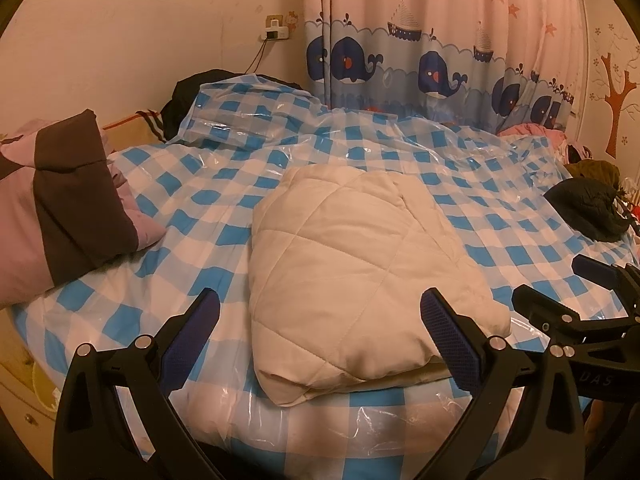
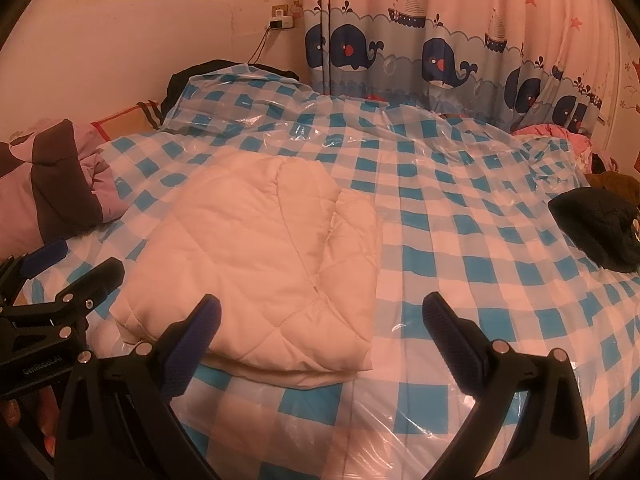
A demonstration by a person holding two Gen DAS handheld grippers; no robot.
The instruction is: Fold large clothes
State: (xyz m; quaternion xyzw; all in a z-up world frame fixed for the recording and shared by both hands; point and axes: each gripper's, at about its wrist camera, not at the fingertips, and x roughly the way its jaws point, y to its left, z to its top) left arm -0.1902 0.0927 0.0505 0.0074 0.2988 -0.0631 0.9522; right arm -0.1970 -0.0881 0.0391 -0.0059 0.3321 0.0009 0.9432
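A cream quilted jacket [image 1: 352, 272] lies folded into a compact bundle on the blue-and-white checked plastic sheet [image 1: 224, 236] covering the bed; it also shows in the right wrist view [image 2: 256, 264]. My left gripper [image 1: 320, 312] is open and empty, hovering just before the bundle's near edge. My right gripper [image 2: 320, 316] is open and empty, over the bundle's near right corner. Each gripper shows in the other's view: the right gripper [image 1: 560, 292] beside the bundle's right, the left gripper [image 2: 68, 264] at its left.
A purple and brown padded garment [image 1: 60, 216] lies at the bed's left. A dark knitted garment [image 1: 588, 208] lies at the right edge, with pink and olive clothes behind. A dark item [image 1: 184, 96] sits under the sheet at the headboard. Whale curtain [image 1: 440, 64] hangs behind.
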